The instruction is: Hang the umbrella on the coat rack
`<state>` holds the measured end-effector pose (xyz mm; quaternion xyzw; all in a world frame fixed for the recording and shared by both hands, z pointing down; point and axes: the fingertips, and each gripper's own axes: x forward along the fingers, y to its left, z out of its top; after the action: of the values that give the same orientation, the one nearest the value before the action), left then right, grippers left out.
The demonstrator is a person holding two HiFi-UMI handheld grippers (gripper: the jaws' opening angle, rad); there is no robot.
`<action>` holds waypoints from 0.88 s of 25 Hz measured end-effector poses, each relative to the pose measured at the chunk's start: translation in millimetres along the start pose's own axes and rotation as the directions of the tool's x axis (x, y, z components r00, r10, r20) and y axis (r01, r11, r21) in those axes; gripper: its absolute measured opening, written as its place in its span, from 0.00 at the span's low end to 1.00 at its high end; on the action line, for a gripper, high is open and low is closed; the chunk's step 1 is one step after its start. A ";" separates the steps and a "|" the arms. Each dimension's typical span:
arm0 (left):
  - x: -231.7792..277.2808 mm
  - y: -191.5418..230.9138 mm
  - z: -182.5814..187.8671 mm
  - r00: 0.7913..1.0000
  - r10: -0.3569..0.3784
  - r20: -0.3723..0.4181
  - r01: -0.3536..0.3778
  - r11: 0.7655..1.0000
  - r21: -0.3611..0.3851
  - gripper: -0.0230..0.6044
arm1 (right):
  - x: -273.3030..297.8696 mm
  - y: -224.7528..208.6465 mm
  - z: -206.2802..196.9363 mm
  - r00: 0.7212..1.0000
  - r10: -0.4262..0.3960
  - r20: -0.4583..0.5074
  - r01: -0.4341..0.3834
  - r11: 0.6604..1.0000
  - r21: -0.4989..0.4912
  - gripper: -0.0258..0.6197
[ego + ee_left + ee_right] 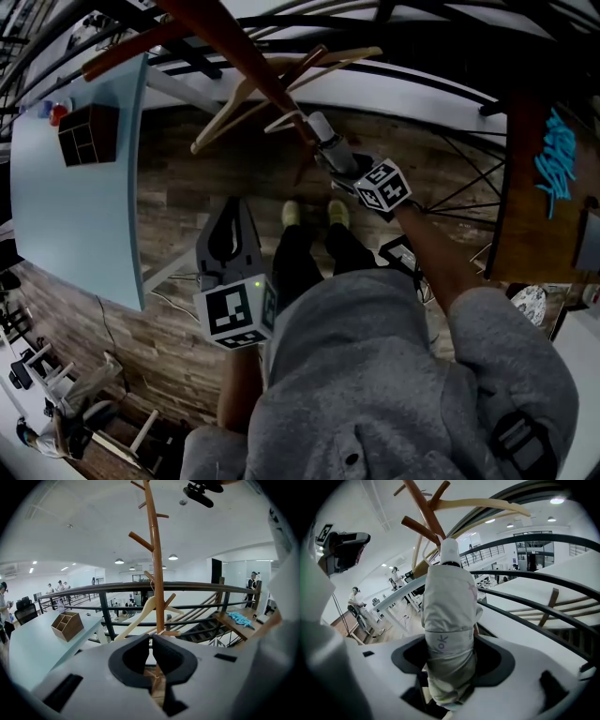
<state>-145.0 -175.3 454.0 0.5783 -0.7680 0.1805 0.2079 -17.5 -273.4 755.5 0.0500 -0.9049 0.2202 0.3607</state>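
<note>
The coat rack (154,573) stands straight ahead of the left gripper (151,656), whose jaws are together on nothing. The right gripper (450,665) is clamped on the folded umbrella (449,616), whose far end is near a rack peg.

Creased, matt pale-grey cloth on the folded umbrella (447,620), tipped with smooth white plastic and set against the dull black pads of the right gripper (450,660), matt grey plastic throughout. Smooth reddish-brown wood with a soft varnished sheen on the coat rack (154,573) — paler, bare-looking wood on the hanger (487,502). Dark painted metal along the railing (187,587). Rough-grained wood-look planks across the floor (187,197), beside a smooth pale-blue table (75,206).
</note>
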 end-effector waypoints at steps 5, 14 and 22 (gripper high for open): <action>-1.6 -1.6 -2.0 1.000 0.003 -0.015 -0.003 1.000 0.011 0.09 | 14.6 -6.5 -21.5 0.998 -0.015 -0.053 0.018 0.999 0.048 0.49; -0.1 -5.6 -6.8 1.000 0.003 -0.030 -0.003 1.000 0.009 0.09 | 26.9 -10.2 -55.3 0.985 -0.017 -0.172 0.027 0.998 0.054 0.49; -4.2 -2.5 -5.5 1.000 0.017 -0.021 -0.017 1.000 0.007 0.09 | 30.9 -13.1 -65.8 0.955 -0.051 -0.291 0.063 0.998 0.032 0.49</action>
<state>-140.9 -169.7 456.6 0.5706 -0.7699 0.1911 0.2125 4.5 -254.4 823.3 0.0505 -0.8357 0.2330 0.4947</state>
